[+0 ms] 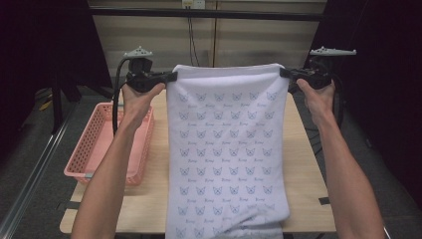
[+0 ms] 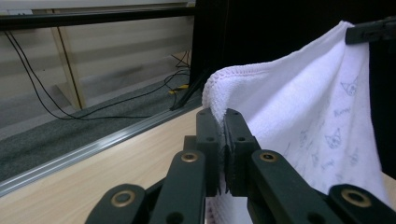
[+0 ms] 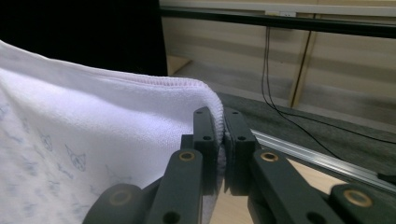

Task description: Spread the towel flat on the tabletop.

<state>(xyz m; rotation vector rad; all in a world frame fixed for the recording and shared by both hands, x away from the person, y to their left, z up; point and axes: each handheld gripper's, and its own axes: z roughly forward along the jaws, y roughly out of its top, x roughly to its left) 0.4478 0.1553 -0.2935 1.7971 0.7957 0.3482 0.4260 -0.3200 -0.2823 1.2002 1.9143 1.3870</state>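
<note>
We hold a white terry towel w/ pale blue cat print up over the wood table, hanging flat. Left gripper & right gripper each pinch a top corner, jaws pressed tight on the hemmed edge. Pink mesh plastic basket sits at left.

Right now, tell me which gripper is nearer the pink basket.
Left. The left gripper holds the towel's top corner just above and beyond the pink basket; the right gripper clamps the opposite corner, across the towel from it.
</note>
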